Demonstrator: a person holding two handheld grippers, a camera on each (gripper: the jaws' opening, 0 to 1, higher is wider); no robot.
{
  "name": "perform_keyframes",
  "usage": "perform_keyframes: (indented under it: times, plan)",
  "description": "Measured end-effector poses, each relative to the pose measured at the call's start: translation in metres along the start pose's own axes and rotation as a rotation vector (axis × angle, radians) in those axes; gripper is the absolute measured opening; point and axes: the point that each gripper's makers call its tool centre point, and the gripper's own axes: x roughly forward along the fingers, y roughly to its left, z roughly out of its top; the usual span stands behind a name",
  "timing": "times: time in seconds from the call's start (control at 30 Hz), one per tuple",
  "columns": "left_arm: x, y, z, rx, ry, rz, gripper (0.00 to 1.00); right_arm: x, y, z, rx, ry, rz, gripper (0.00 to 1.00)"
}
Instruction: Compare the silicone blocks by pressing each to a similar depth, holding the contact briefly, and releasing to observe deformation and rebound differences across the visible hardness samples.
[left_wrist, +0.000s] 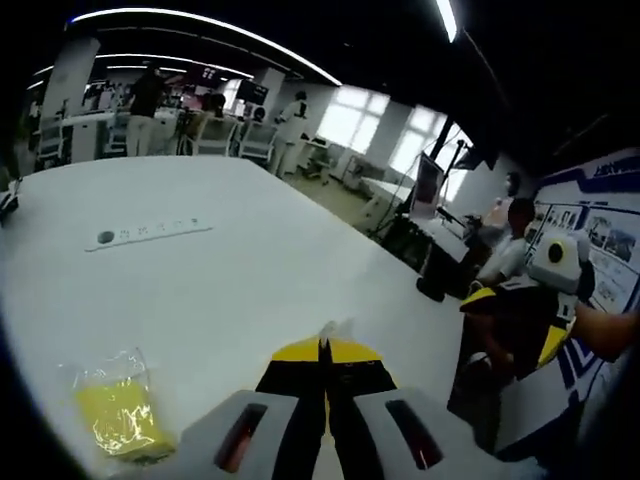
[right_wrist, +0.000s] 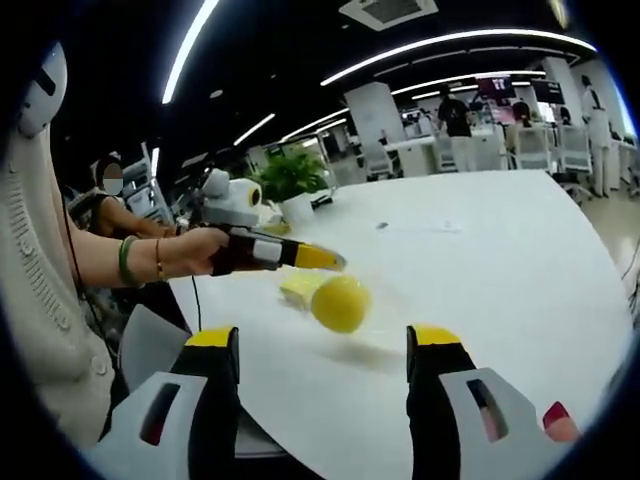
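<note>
yellow ball (right_wrist: 340, 303): motion-blurred, outline soft | yellow block (right_wrist: 298, 288): partly hidden behind ball | bagged yellow block (left_wrist: 118, 411): surface obscured by crinkled wrap | white strip (left_wrist: 148, 232): markings too small to read | right gripper (left_wrist: 556, 300): cut off at picture's edge

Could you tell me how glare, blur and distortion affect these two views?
Left gripper view: ceiling lights wash the white table pale and the bright windows blow out. Right gripper view: the yellow ball looks soft-edged, and the table rim bows from fisheye distortion.
</note>
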Motion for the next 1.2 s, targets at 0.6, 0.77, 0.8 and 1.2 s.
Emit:
perform_keyframes:
  times: [0.6, 0.77, 0.8, 1.2]
  plan:
    - [-0.048, -0.008, 0.021, 0.089, -0.024, 0.009, 0.00, 0.014, 0.023, 0.025, -0.078, -0.012, 0.055, 0.63]
    - [-0.067, -0.012, 0.031, 0.108, -0.049, 0.014, 0.00, 0.019, 0.031, 0.035, -0.110, -0.019, 0.077, 0.63]
    - [-0.070, -0.012, 0.033, 0.110, -0.053, 0.018, 0.00, 0.020, 0.032, 0.036, -0.114, -0.020, 0.079, 0.63]
    - [-0.094, -0.023, 0.047, 0.115, -0.089, -0.001, 0.00, 0.036, 0.040, 0.058, -0.212, 0.009, 0.128, 0.66]
